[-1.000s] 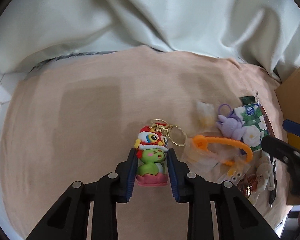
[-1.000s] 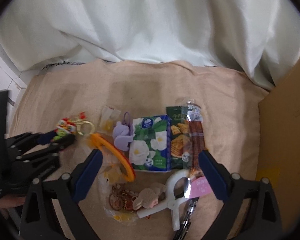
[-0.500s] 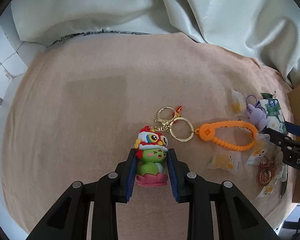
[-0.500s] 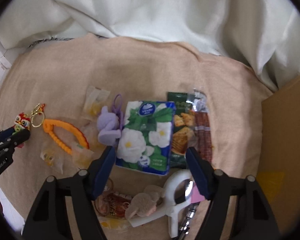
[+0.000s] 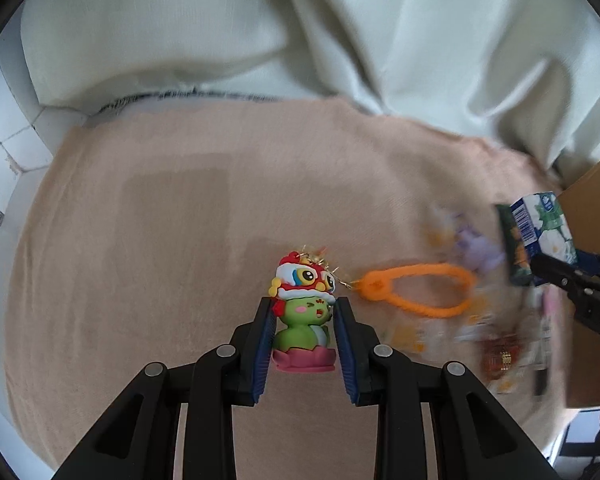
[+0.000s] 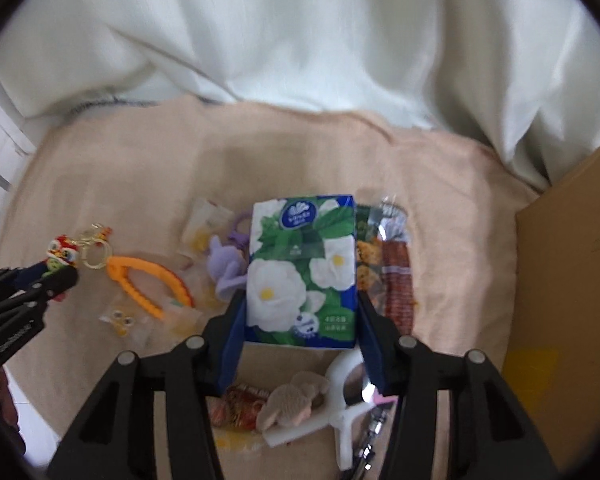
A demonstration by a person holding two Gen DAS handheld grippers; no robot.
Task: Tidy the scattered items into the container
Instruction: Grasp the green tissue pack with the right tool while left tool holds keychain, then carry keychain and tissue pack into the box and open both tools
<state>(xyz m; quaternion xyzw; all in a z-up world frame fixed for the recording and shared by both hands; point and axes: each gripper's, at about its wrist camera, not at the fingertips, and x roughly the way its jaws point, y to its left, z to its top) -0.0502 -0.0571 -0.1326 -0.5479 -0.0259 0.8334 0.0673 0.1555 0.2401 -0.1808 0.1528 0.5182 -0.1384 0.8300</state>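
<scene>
Curtain (image 6: 300, 60): pale folds hanging behind the table, down to its far edge.
Cloth (image 5: 180, 240): peach, covers the table; all the loose items lie on it.
Box (image 6: 572, 272): brown cardboard, at the right edge of the cloth; only its wall shows.
Left gripper (image 5: 303, 334): blue pads pinch the figure on both sides, the black fingers reaching in from below.
Right gripper (image 6: 300, 320): jaws have just been closing; the tissue pack is between them and the blue pads press on its two long sides.
Tissue pack (image 6: 302, 268): blue and green with white flowers; in the left wrist view it appears tilted up off the cloth.
Snack packet (image 6: 384, 260): just right of the tissue pack, flat on the cloth.
Strap (image 5: 416, 290): orange loop, joined by gold rings to the figure.
Figure (image 5: 304, 312): green body, red and white lion hat, pink base, upright in the left pads.
Purple charm (image 6: 228, 264): touching the tissue pack's left edge.
White clip (image 6: 340, 400): near edge, under the right gripper.
</scene>
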